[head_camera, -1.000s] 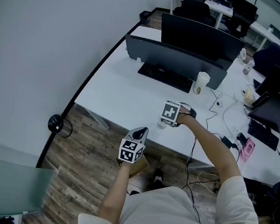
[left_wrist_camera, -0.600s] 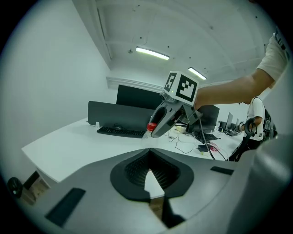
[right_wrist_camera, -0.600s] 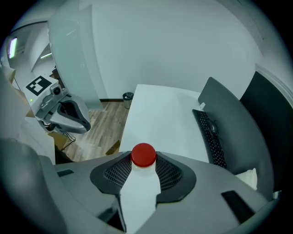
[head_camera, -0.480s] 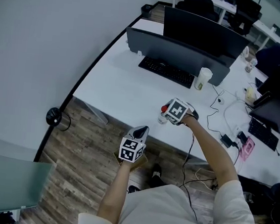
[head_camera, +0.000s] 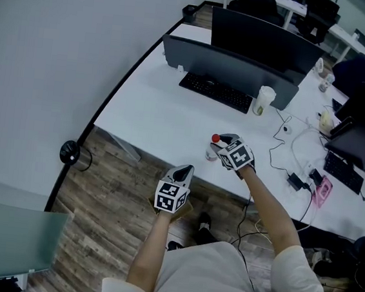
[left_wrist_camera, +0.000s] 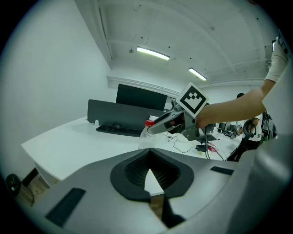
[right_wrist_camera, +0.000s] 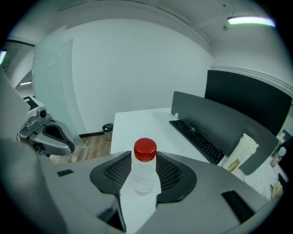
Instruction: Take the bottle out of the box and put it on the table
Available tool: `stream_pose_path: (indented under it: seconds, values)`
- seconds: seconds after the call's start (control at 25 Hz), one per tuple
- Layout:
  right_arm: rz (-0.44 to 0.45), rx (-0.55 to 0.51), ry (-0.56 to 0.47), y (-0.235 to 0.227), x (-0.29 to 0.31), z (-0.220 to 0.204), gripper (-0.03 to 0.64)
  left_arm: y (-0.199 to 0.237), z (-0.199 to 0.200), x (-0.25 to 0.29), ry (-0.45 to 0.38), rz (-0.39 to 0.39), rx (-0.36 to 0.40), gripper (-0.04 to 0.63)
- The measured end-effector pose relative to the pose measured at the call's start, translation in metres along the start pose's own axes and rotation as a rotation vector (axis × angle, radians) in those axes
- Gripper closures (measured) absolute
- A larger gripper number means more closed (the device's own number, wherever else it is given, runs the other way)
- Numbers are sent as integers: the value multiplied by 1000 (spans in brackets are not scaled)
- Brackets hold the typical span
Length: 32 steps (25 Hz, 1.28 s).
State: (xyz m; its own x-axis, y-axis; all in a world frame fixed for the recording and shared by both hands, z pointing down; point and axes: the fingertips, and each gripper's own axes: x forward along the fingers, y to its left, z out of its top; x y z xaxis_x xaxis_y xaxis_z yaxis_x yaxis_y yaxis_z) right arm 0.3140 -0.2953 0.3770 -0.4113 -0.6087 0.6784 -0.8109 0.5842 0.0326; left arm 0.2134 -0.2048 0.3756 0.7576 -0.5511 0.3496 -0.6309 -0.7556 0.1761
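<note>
The left gripper (head_camera: 182,170) is held over the wooden floor (head_camera: 110,212), at 6 o'clock from the front edge of the white table (head_camera: 159,120). A brown box (head_camera: 187,210) is partly seen beneath it. In the left gripper view its jaws are seen brought together at the tips, and nothing is held between them.

At 1 o'clock from the left gripper, the right gripper (head_camera: 224,142) is held over the table near its front edge. Its jaws are closed narrowly on the bottle (right_wrist_camera: 144,176), one pad on each side below the red cap (right_wrist_camera: 145,150). The bottle is clear and is kept upright, out of the box; whether its base touches the table cannot be told.

A keyboard (head_camera: 215,92) is laid at 12 o'clock from the bottle, well apart from it, with a dark monitor (head_camera: 230,66) behind it. A paper cup (head_camera: 263,100) is stood just beside the keyboard, at its 3 o'clock end.
</note>
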Motion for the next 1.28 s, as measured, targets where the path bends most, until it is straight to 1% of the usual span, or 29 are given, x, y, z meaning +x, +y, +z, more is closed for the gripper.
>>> stream_pose_path:
  seconds: [0.12,0.28,0.48,0.6,0.64,0.8,0.92,1.0,1.12,1.28]
  values:
    - [-44,63,-56,-6,-4,-2,417,-2,1,3,-3,-2,0,581]
    - [-68,93,-102,-5,-7,-5,414,-4,0,8,-1,-3,-8,581]
    - [-103,93,-108,-4,-5,-6,403,-7,1,5,-7,-7,-12,581]
    - [-100,123,-119,-4,-7,-7,398,-7,1,2,-7,-5,-12,581]
    - [-102,132,-123,-5,-8,-7,387,-6,0,1,-7,-4,-12,581]
    - [-127,162,-139,-6,-15,-12,379,-5,-2,-8,-9,3,-18,581]
    - [-133,177,-143,2,-24,-21,379,-5,-3,-15,-18,5,-19,581]
    - [-142,194,-148,8,-29,-28,379,-4,-2,-19,-28,5,-34,581]
    - [-155,247,-175,18,-40,-37,379,-6,-2,-24,-43,2,-65,581]
    - [-166,293,-207,40,-53,-46,379,-13,-7,-30,-44,-1,-71,581]
